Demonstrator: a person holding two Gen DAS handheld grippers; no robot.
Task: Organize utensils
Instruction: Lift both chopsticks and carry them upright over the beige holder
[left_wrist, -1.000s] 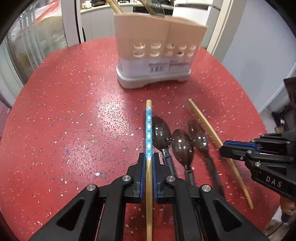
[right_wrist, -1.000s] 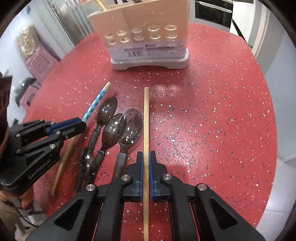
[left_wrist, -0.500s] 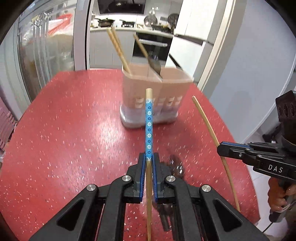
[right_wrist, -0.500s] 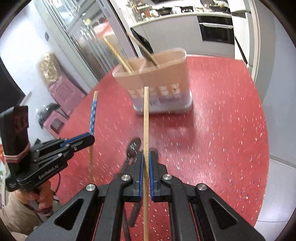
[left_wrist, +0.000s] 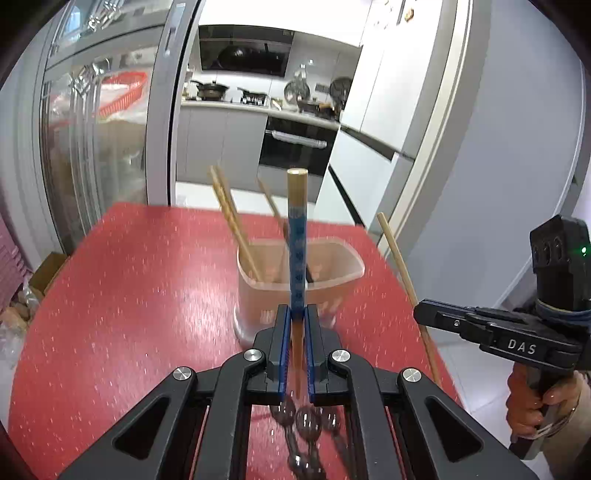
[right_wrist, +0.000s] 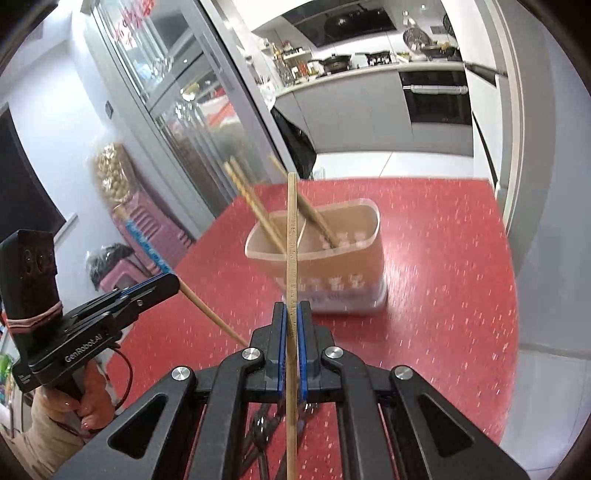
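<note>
On the table (left_wrist: 122, 295) the holder (left_wrist: 258, 295) stands toward the far edge, with chopsticks (left_wrist: 231, 221) leaning in it. The spoons (left_wrist: 306, 424) lie side by side on the near part, below the left gripper (left_wrist: 295, 317), whose chopstick (left_wrist: 297, 236) points ahead toward the holder. To its right the right gripper (right_wrist: 291, 314) grips a stick (right_wrist: 291, 229), also before the holder

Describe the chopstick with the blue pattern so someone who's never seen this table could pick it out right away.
Start at the red speckled table and its beige utensil holder. In front of the holder, the left gripper is shut on the blue-patterned chopstick, lifted clear of the table. Unlike the plain chopstick in the right gripper, it has a blue flowered band.
</note>
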